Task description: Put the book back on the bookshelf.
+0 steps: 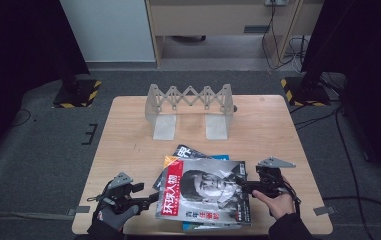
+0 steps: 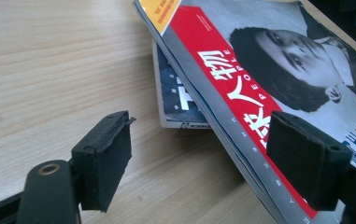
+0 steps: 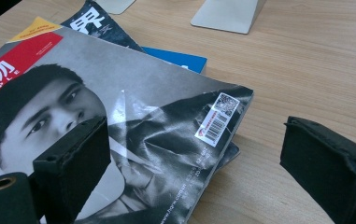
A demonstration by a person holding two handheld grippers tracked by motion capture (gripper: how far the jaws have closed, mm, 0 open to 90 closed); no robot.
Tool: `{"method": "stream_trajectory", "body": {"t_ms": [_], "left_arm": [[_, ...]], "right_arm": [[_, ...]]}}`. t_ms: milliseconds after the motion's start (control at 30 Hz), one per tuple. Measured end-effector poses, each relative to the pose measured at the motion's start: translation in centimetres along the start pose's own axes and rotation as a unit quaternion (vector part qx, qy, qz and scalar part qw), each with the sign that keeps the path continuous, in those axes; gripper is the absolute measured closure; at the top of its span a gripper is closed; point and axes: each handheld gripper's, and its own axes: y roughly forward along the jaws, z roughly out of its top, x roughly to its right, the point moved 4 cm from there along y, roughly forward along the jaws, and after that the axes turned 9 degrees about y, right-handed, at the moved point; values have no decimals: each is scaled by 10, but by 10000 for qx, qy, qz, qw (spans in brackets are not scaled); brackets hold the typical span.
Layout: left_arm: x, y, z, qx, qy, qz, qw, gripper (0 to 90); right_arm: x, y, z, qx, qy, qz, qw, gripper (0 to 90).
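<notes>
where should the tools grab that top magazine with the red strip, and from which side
Probably by its two opposite edges. The top magazine lies flat on a stack, its spine edge overhanging the one below on the left tool side, so a pad could slip under there, coming in level from the left. The right tool could take the barcode corner, which juts past the lower magazine. Both tools are open.
</notes>
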Motion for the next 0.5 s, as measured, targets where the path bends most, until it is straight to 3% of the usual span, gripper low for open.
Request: {"method": "stream_trajectory", "body": {"t_ms": [500], "left_arm": [[16, 17, -6, -385, 146, -244, 9989, 214]], "right_arm": [[-7, 8, -9, -159, 2, 131, 9998, 82]]}}
